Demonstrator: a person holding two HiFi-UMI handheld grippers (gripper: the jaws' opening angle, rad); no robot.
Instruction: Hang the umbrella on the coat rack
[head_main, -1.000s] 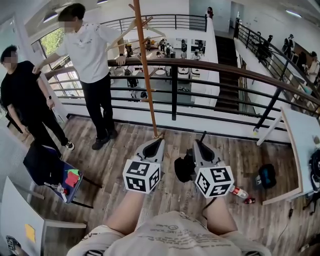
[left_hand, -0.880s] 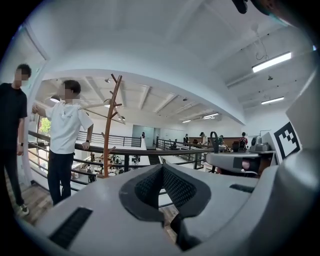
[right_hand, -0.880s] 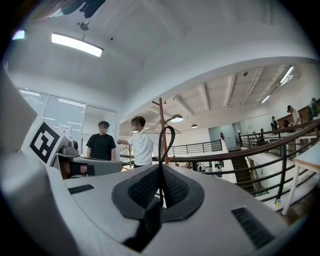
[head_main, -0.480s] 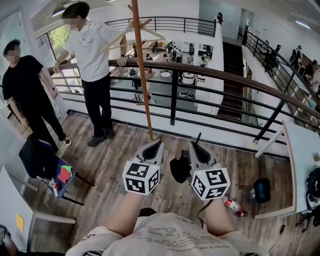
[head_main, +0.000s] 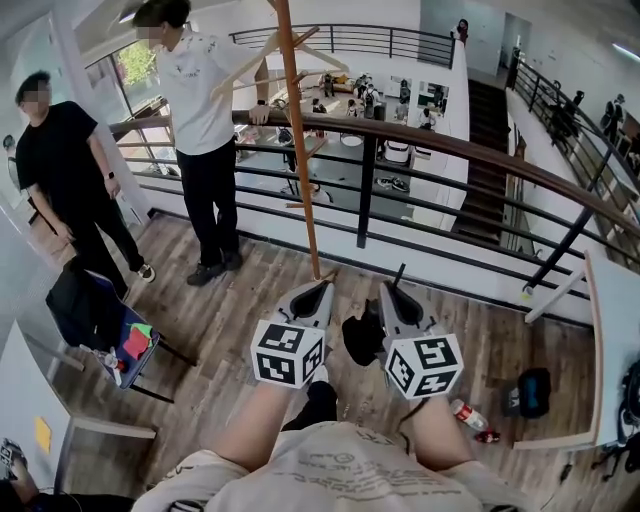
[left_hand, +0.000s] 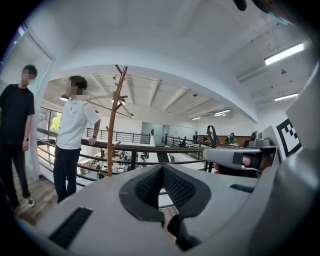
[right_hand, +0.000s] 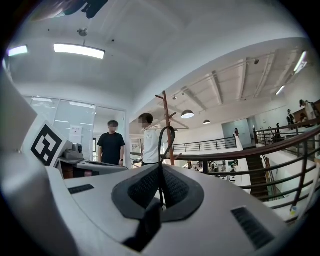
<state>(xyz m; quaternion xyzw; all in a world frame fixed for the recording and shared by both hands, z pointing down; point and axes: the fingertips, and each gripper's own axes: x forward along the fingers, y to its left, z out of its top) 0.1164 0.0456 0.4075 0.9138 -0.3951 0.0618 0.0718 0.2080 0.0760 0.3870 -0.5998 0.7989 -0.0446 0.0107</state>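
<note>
You've stepped closer to the rack (head_main: 300, 150) at the floor's (head_main: 230, 300) railed edge, your right gripper (head_main: 393, 292) still clenched on the umbrella's (head_main: 362, 338) loop (right_hand: 160, 143), left gripper (head_main: 316, 292) clenched empty, so lifting the loop onto a peg remains.

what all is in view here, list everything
coat rack: one, brown wood, by the railing ahead
umbrella: one, black, folded, held by its strap
railing: one, dark bars, brown top rail, across the view
person in white: one, at the railing, left
person in black: one, far left
chair: one, dark, colourful things on it, lower left
bottle: one, clear, red cap, floor at right
bag: one, black, floor at right
table: one, white, right edge
left hand-held gripper: grey, shut, empty
right hand-held gripper: grey, shut on the umbrella strap
</note>
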